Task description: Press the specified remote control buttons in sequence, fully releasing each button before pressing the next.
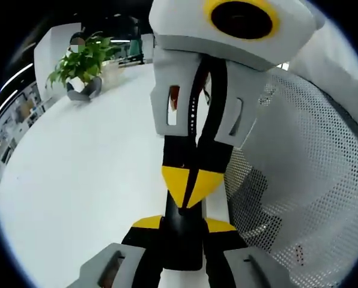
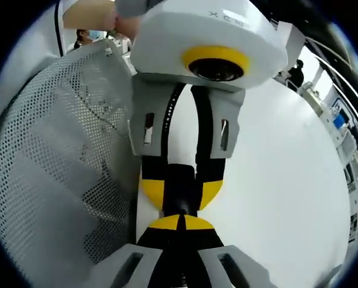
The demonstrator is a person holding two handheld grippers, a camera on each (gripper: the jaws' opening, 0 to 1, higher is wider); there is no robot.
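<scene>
Remote [image 1: 182, 243] first: a slim black bar, held off the counter [image 1: 89, 180] between the two tools rather than lying on it. The left hand-held gripper [image 1: 182, 225] has its yellow pads [image 1: 146, 223] clamped on the remote's sides, one on each flank, so the body stands steady and its face is free for pressing. From the right gripper view the same grip reads plainly, with the black bar pinched between the two yellow pads and running on up between the grey jaws.

The right hand-held gripper [image 2: 182, 223] meets it head-on. Its jaws are drawn together into one blunt yellow point, which I take to be the way to make a single poking tip for a button. That point sits at the remote's near end and seems to touch it. Whether a button is actually pushed down I cannot tell, as the keys are hidden behind the tips.

Holding the remote in one tool and prodding with the other keeps it from skidding on the smooth white counter.

Just beside the pair stands a white mesh chair [image 1: 299, 168], its perforated back close to both tools. Far off across the counter sits a potted plant [image 1: 83, 66].
</scene>
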